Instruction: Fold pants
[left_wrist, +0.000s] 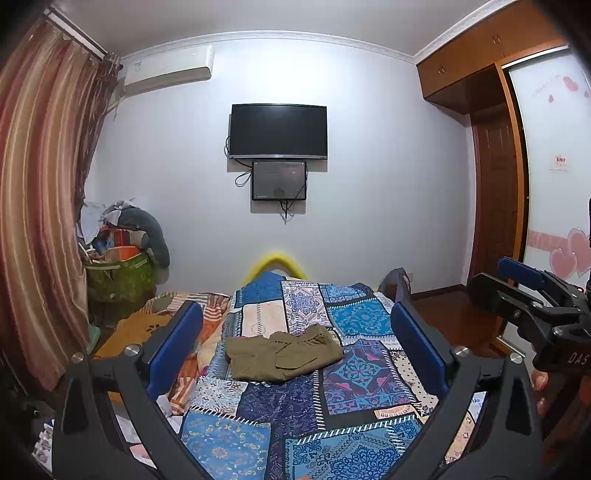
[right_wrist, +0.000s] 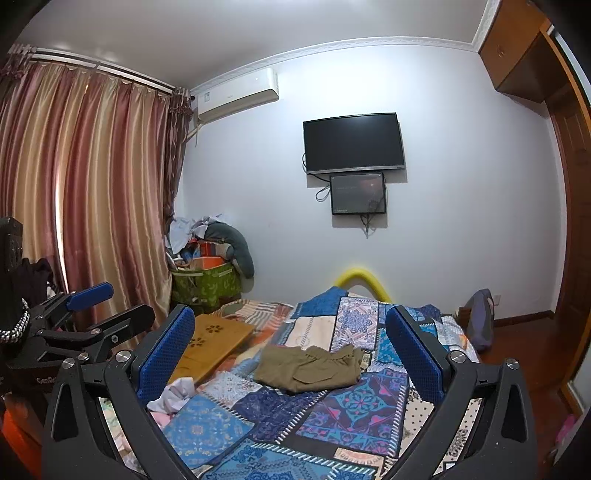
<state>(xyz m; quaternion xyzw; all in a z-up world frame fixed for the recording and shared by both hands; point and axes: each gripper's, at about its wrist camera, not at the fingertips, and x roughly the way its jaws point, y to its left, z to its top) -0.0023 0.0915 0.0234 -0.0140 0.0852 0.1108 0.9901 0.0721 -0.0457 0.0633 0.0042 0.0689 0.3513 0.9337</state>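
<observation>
Olive-green pants (left_wrist: 284, 352) lie folded in a compact bundle on the blue patchwork bedspread (left_wrist: 362, 373), waistband toward the far side. They also show in the right wrist view (right_wrist: 310, 368). My left gripper (left_wrist: 295, 349) is open and empty, held well above and short of the pants. My right gripper (right_wrist: 290, 352) is open and empty too, at a similar distance. The right gripper shows at the right edge of the left wrist view (left_wrist: 517, 291), and the left gripper at the left edge of the right wrist view (right_wrist: 107, 306).
A wooden lap tray (right_wrist: 210, 341) and rumpled bedding (right_wrist: 173, 397) lie left of the pants. A green basket piled with laundry (right_wrist: 207, 284) stands by the curtain (right_wrist: 92, 199). A TV (left_wrist: 279, 131) hangs on the far wall. A wardrobe (left_wrist: 498, 166) stands at right.
</observation>
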